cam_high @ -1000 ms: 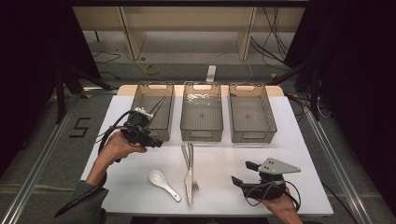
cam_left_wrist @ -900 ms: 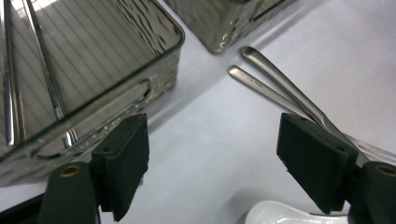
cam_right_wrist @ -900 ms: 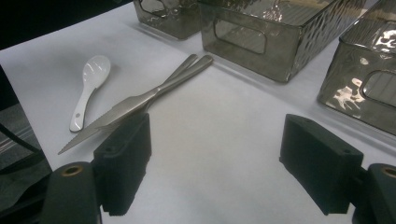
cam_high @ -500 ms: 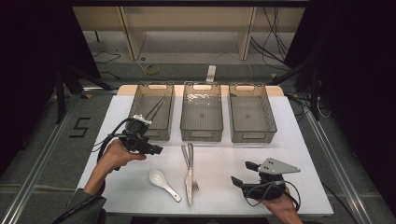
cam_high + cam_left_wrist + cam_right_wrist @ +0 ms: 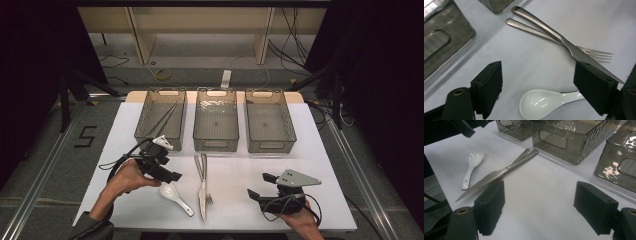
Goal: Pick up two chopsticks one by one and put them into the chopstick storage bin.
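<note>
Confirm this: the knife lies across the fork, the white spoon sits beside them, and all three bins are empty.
Not all: the left bin holds a pair of chopsticks, as the high view shows. The knife does lie across the fork, with the white spoon beside them.

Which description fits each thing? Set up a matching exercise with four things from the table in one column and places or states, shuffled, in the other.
Things:
1. spoon
2. knife
3. chopsticks
4. right gripper

Descriptions:
A. in the left bin
B. white, between the left gripper's jaws
C. open, holding nothing
D. lying across the fork

Pairs: 1-B, 2-D, 3-A, 4-C
</note>
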`<action>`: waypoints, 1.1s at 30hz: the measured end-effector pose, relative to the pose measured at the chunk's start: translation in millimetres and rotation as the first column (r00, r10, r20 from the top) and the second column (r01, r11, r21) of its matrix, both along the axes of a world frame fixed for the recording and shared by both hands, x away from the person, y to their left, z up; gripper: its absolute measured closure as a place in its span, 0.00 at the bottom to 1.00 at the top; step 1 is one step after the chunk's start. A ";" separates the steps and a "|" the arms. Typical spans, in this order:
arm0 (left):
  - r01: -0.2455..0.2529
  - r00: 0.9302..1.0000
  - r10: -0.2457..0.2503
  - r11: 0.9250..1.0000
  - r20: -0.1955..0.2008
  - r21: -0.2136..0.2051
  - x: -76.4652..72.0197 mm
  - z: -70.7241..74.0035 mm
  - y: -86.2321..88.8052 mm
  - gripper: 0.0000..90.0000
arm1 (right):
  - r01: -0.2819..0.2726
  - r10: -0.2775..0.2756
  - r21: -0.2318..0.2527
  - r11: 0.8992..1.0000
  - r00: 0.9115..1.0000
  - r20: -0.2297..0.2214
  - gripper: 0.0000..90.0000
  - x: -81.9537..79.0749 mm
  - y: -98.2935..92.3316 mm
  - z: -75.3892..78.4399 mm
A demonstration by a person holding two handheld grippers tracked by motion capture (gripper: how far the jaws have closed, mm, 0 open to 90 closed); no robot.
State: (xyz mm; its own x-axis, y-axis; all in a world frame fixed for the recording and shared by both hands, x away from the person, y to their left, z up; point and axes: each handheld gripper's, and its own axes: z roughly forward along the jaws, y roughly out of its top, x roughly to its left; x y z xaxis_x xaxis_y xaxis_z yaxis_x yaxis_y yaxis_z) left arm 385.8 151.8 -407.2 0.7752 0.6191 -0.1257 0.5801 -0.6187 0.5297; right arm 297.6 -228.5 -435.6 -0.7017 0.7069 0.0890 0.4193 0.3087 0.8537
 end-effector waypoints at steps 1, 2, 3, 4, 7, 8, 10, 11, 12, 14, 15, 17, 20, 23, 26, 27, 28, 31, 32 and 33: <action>0.011 1.000 -0.011 1.000 -0.001 0.007 -1.4 -1.1 -0.7 0.25 | -0.001 0.001 -0.002 1.000 1.000 0.001 0.28 0.0 0.2 -0.1; 0.017 1.000 -0.017 1.000 0.000 0.011 -3.0 -2.3 -1.4 0.25 | -0.003 0.003 -0.004 1.000 1.000 0.000 0.28 -0.2 0.3 -0.1; 0.023 1.000 -0.023 1.000 -0.002 0.014 -4.5 -3.4 -2.1 0.25 | -0.004 0.004 -0.003 1.000 1.000 0.001 0.28 -0.3 0.4 0.1; 0.027 1.000 -0.027 0.999 -0.002 0.017 -6.0 -4.5 -2.8 0.25 | -0.005 0.005 -0.001 1.000 1.000 0.002 0.28 -0.3 0.4 0.2; 0.049 0.999 -0.049 0.998 -0.010 0.033 -9.4 -8.5 -4.1 0.24 | -0.007 0.007 -0.004 1.000 1.000 0.003 0.28 0.1 0.6 -0.3; 0.055 0.998 -0.055 0.998 -0.013 0.040 -10.9 -10.0 -4.8 0.24 | -0.007 0.007 -0.005 1.000 1.000 0.002 0.28 0.0 0.6 -0.3; 0.073 0.997 -0.072 0.996 -0.018 0.056 -13.1 -12.5 -5.7 0.23 | -0.006 0.006 -0.001 1.000 1.000 0.001 0.28 0.0 0.4 -0.3; 0.080 0.997 -0.079 0.995 -0.019 0.064 -14.4 -13.6 -6.5 0.23 | -0.005 0.005 -0.001 1.000 1.000 0.000 0.28 0.2 0.1 -0.5; 0.094 0.996 -0.093 0.993 -0.019 0.072 -15.6 -14.5 -7.3 0.23 | -0.005 0.005 -0.001 1.000 1.000 0.000 0.28 0.2 0.1 -0.5; 0.115 0.993 -0.113 0.990 -0.024 0.079 -18.1 -16.7 -9.6 0.23 | -0.006 0.006 -0.002 1.000 1.000 -0.002 0.28 0.4 -0.3 -0.5; 0.128 0.992 -0.126 0.988 -0.025 0.087 -18.9 -17.8 -10.9 0.23 | -0.006 0.006 -0.002 1.000 1.000 -0.001 0.28 0.5 -0.5 -0.5; 0.144 0.990 -0.141 0.984 -0.028 0.102 -20.9 -19.6 -13.9 0.22 | -0.006 0.006 -0.002 1.000 1.000 -0.001 0.28 0.7 -0.9 -0.7; 0.172 0.985 -0.170 0.978 -0.030 0.119 -24.7 -20.8 -18.4 0.22 | -0.005 0.005 0.001 1.000 1.000 0.000 0.28 0.8 -1.2 -0.9; 0.196 0.981 -0.193 0.972 -0.033 0.131 -29.8 -22.0 -22.4 0.22 | -0.006 0.006 -0.001 1.000 1.000 0.000 0.28 0.8 -1.5 -1.0; 0.221 0.975 -0.219 0.966 -0.035 0.132 -34.4 -24.2 -26.0 0.22 | -0.006 0.006 -0.001 1.000 1.000 -0.002 0.28 0.6 -1.6 -1.1; 0.227 0.974 -0.225 0.965 -0.035 0.134 -35.2 -25.3 -27.1 0.22 | -0.007 0.007 0.001 1.000 1.000 -0.001 0.28 0.6 -1.6 -1.1; 0.231 0.973 -0.228 0.964 -0.039 0.134 -35.4 -26.4 -28.1 0.23 | -0.006 0.006 0.000 1.000 1.000 -0.001 0.28 0.6 -1.6 -1.2; 0.234 0.972 -0.230 0.962 -0.044 0.139 -36.1 -29.6 -30.4 0.23 | -0.005 0.005 0.001 1.000 1.000 -0.003 0.28 0.5 -1.7 -1.2; 0.232 0.973 -0.229 0.963 -0.041 0.137 -35.7 -29.8 -30.9 0.24 | -0.006 0.006 0.000 1.000 1.000 -0.001 0.28 0.6 -1.7 -1.2; 0.221 0.975 -0.218 0.966 -0.036 0.131 -35.5 -29.8 -31.5 0.27 | -0.005 0.005 -0.001 1.000 1.000 -0.003 0.28 0.6 -1.5 -1.2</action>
State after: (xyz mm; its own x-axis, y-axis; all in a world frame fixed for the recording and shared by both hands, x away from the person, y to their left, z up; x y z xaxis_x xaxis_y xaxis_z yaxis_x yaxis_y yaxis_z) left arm 350.3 120.4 -437.0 0.8921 0.4463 -0.0710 0.4322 -0.7966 0.4227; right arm 298.2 -230.0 -436.7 -0.7051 0.7034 0.0903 0.4205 0.3121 0.8519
